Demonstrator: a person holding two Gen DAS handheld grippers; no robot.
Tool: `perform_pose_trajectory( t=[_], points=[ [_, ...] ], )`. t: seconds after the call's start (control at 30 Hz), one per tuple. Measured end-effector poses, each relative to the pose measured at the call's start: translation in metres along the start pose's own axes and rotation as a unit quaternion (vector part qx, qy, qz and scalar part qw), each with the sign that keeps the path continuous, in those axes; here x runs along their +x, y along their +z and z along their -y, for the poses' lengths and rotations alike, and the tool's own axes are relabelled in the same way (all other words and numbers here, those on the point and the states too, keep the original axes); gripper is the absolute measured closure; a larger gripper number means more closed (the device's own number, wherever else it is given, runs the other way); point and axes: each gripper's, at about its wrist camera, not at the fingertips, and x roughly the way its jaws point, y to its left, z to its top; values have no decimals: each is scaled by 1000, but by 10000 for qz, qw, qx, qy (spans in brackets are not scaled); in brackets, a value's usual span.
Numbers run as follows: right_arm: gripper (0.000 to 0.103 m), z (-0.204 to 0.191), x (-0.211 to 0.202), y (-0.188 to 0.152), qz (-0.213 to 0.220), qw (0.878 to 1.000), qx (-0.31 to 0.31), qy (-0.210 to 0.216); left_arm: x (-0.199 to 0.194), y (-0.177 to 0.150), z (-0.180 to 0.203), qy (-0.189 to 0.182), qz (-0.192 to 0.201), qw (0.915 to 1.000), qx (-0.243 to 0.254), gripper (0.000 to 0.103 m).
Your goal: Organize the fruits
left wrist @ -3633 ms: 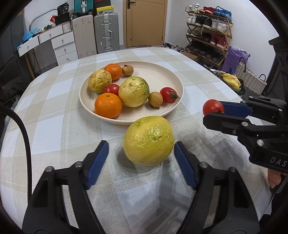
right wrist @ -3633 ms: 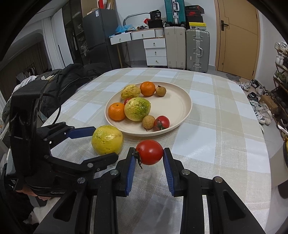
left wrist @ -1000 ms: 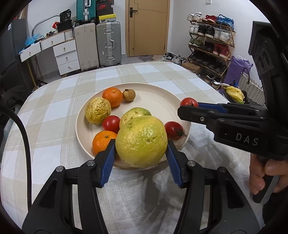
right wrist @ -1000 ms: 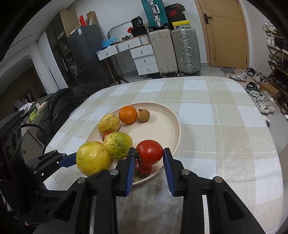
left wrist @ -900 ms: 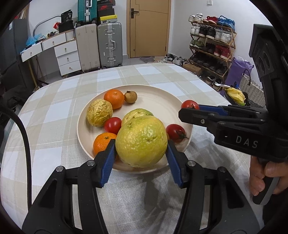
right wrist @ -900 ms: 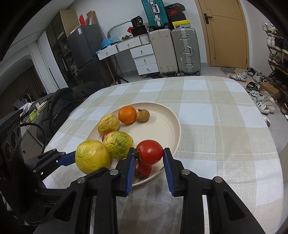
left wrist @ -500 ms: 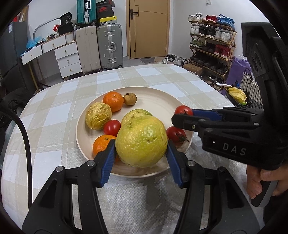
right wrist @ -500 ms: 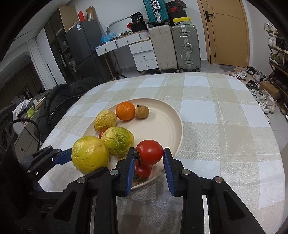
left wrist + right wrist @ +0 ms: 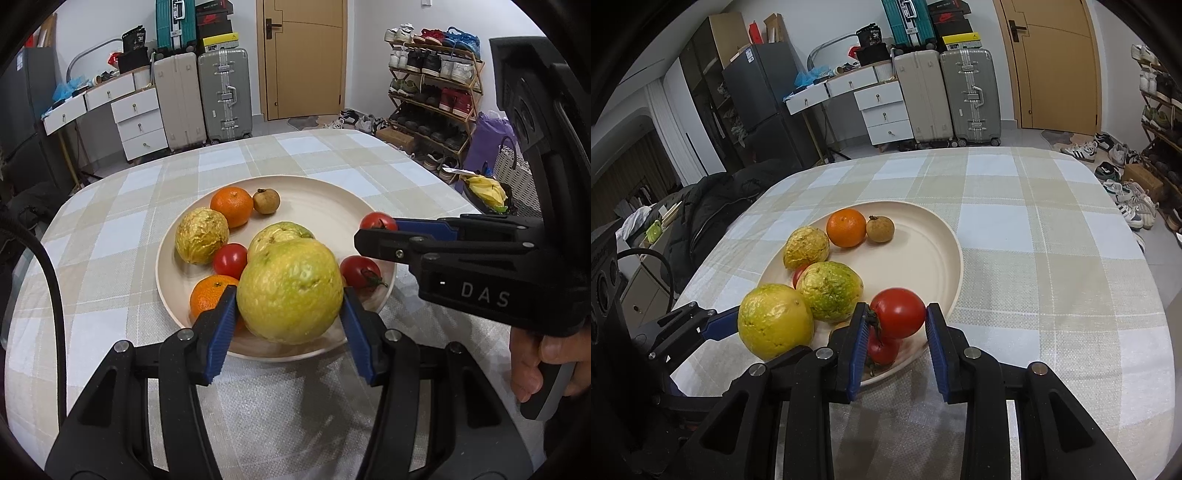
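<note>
My left gripper point(image 9: 288, 317) is shut on a large yellow-green citrus fruit point(image 9: 290, 290) and holds it above the near rim of the cream plate point(image 9: 317, 206). My right gripper point(image 9: 895, 332) is shut on a red tomato point(image 9: 898, 313) above the plate's near right rim point(image 9: 955, 266). The plate holds two oranges point(image 9: 231, 205), a wrinkled yellow fruit point(image 9: 201, 240), a green-yellow fruit point(image 9: 829, 290), two tomatoes point(image 9: 229, 260) and a small brown fruit point(image 9: 266, 200). The right gripper also shows in the left wrist view point(image 9: 376, 230).
The plate sits on a round table with a checked cloth point(image 9: 1034, 229). Suitcases point(image 9: 225, 92), drawers and a door stand behind it. A shoe rack point(image 9: 432, 88) and bags stand to the right. A dark coat point(image 9: 713, 206) lies left of the table.
Both grippers closed on their fruits, lifted them from the table and have moved forward over the plate's near rim. In the last second they edged a little farther over it.
</note>
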Motion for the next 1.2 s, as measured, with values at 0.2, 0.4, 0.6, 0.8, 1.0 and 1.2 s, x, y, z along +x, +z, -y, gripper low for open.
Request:
perform_pose_trajectory(
  t=[0.2, 0.4, 0.6, 0.8, 1.0, 1.2],
  points=[
    [50, -2, -12, 0, 167, 9998, -43, -118, -14, 0, -4, -72, 173, 9998, -62, 48],
    [14, -5, -28, -11, 307, 9990, -219, -247, -36, -7, -10, 53, 415, 9991, -35, 22],
    [0, -9, -42, -23, 503, 9984, -244, -56, -62, -23, -22, 130, 753, 9968, -218, 1],
    [0, -16, -57, -34, 876, 9958, -263, -2, -84, -38, -35, 78, 958, 9947, -372, 1],
    [0, -26, -69, -43, 1090, 9930, -441, 119, -106, -51, -44, 221, 1122, 9922, -495, 1],
    [0, -31, -78, -53, 1289, 9905, -463, 150, -120, -62, -51, 304, 1231, 9897, -659, 1]
  ],
)
